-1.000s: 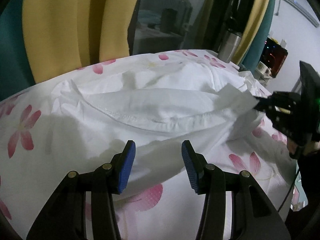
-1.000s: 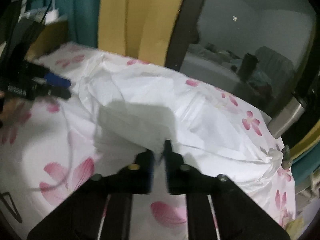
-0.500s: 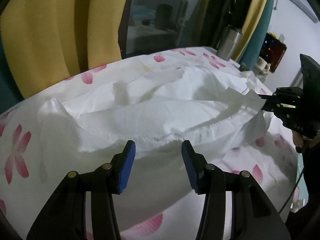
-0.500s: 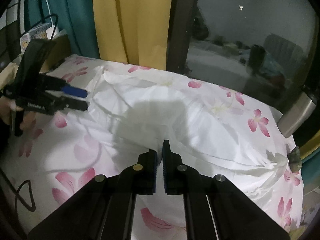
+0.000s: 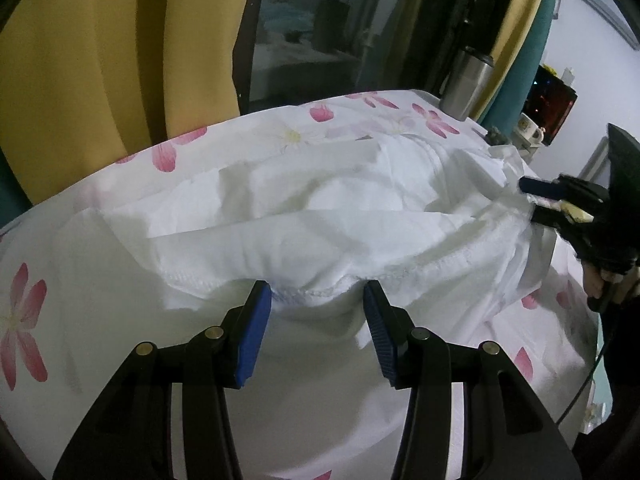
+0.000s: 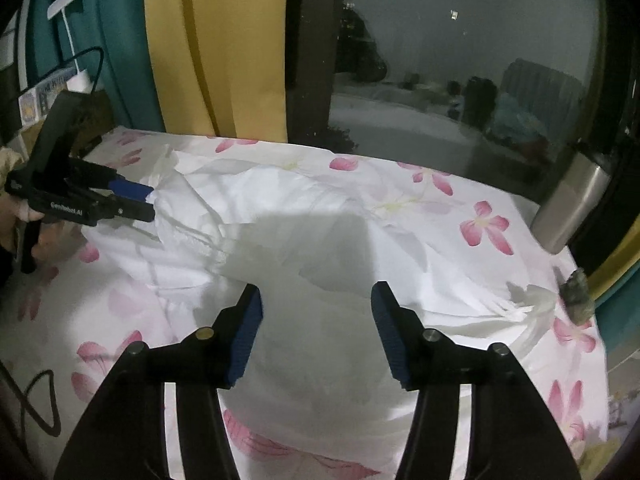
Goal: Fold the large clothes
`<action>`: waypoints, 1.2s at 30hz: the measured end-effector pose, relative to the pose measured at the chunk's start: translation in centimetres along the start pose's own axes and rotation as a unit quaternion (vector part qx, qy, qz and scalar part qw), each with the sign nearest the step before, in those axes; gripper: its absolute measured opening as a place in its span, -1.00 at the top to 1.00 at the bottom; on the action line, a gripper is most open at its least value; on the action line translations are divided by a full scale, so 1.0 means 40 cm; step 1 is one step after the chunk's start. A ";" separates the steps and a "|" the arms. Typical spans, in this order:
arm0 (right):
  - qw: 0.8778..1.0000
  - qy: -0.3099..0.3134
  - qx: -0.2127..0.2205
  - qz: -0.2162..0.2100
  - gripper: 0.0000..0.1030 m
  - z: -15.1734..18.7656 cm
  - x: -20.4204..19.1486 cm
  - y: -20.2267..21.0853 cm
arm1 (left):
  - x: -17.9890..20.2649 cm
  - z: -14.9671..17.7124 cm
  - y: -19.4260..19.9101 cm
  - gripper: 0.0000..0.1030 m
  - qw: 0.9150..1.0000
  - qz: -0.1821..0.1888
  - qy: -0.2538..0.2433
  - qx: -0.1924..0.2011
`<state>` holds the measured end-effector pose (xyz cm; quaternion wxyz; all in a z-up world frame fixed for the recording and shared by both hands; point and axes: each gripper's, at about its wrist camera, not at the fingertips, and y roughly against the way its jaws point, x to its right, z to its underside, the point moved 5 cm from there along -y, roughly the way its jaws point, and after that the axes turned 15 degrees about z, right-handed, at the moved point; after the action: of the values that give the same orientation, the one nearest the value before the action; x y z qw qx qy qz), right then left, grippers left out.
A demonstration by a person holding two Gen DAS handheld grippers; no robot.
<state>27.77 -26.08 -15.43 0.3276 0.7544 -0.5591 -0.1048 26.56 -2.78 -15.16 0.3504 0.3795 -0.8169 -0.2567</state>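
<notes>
Left side. My left gripper (image 5: 316, 286): jaws apart, pads bare, nothing pinched. The stitched hem (image 5: 312, 290) of the white shirt (image 5: 320, 236) lies right at the pad tips, running crosswise to the way I point. It bridges the gap from one tip to the other but is not squeezed. Whether the hem touches the pads I cannot tell.

Middle. The shirt lies rumpled on the flowered sheet (image 5: 24, 312). Its long axis runs side to side, from my left hand across to my right. It is bunched into a ridge just past the hem, with a looser heap behind. The far edge stops short of the yellow curtain (image 5: 100, 60) and the steel flask (image 5: 466, 84).

Right side. My right gripper (image 6: 316, 294): jaws have just been opening and stand apart. The shirt is spread below and ahead between the fingers, and neither pad presses on it. From the left camera this gripper sits at the shirt's right end, with cloth draped close about its tips.

Judgement: the next move turns on the hem. It lies dead ahead of the left jaws, so a short push forward and a close should take it. The left hand is the nearer to that edge. The right has let its end go and must find a fresh edge before any fold goes over along the long axis
</notes>
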 end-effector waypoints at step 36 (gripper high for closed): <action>0.992 -0.012 -0.041 0.123 0.79 -0.188 0.174 -0.313 | -0.176 -0.184 0.017 0.01 0.992 -0.114 -0.053 0.003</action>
<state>43.89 -27.60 -15.90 0.3616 0.6647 -0.6467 -0.0956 35.19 2.13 -12.78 0.2739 0.4572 -0.7866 -0.3118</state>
